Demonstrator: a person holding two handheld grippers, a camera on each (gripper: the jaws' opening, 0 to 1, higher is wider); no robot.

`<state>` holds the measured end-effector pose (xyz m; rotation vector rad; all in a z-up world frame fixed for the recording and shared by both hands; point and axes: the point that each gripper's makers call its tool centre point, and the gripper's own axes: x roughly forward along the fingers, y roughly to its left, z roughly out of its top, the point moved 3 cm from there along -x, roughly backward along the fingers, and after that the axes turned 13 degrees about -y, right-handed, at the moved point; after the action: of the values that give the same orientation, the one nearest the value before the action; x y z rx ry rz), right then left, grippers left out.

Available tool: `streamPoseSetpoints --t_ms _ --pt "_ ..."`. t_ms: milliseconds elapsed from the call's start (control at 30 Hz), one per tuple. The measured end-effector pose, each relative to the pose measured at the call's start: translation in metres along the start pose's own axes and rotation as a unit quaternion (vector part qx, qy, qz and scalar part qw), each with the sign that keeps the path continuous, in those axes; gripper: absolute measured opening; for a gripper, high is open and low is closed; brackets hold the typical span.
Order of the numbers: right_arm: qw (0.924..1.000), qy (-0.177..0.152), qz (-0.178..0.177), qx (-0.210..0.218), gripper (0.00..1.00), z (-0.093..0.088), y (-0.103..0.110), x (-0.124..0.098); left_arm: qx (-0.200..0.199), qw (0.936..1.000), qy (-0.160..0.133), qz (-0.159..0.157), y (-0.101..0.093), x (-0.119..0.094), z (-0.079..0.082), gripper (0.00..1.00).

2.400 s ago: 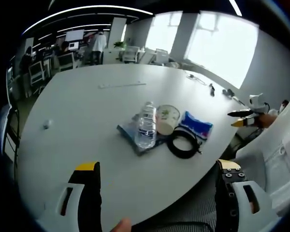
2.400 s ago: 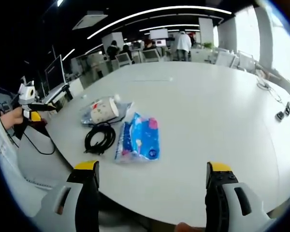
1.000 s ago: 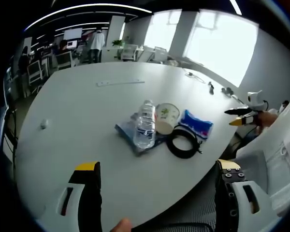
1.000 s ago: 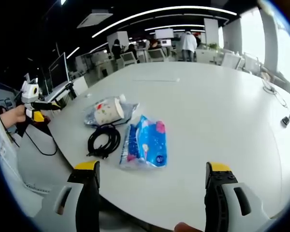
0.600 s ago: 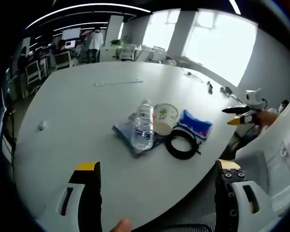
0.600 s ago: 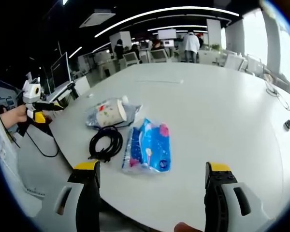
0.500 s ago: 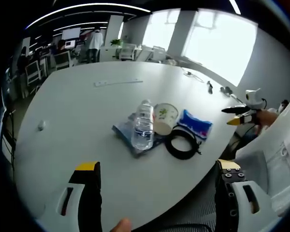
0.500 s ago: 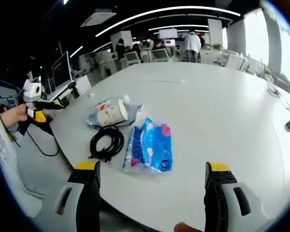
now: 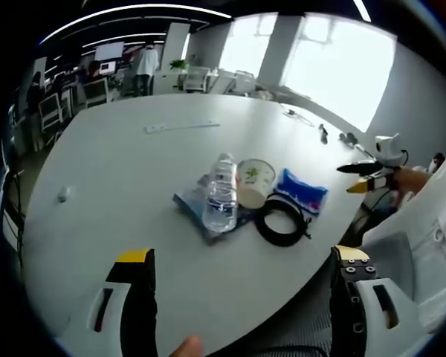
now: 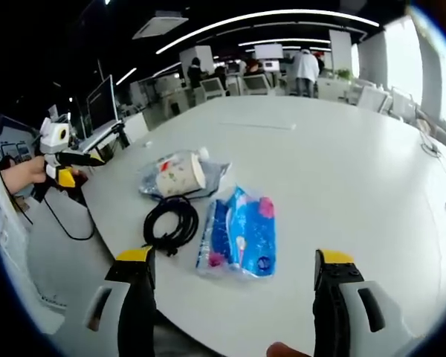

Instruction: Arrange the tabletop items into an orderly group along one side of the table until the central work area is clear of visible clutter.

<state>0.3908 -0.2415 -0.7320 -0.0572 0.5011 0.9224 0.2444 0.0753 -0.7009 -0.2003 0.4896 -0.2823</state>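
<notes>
Right gripper view: my right tongs (image 10: 229,297) are spread wide and empty at the bottom of the frame, just short of the blue packet (image 10: 241,236) at centre. Left of it lies the black cable coil (image 10: 171,222), with the paper cup (image 10: 180,175) above on its side. In the left gripper view my left tongs (image 9: 241,305) are released too; the water bottle (image 9: 221,193) lies mid-frame. I judge the clutter sits bunched near one edge of the bench (image 9: 119,171), roughly grouped, not yet tidy.
</notes>
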Motion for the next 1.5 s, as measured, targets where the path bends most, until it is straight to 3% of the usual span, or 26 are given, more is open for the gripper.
streamPoseSetpoints --t_ms 1500 --pt "0.9957 0.007 0.081 -0.044 0.79 0.029 0.033 0.047 0.006 0.9994 0.004 -0.035 -0.012 0.033 0.005 0.92"
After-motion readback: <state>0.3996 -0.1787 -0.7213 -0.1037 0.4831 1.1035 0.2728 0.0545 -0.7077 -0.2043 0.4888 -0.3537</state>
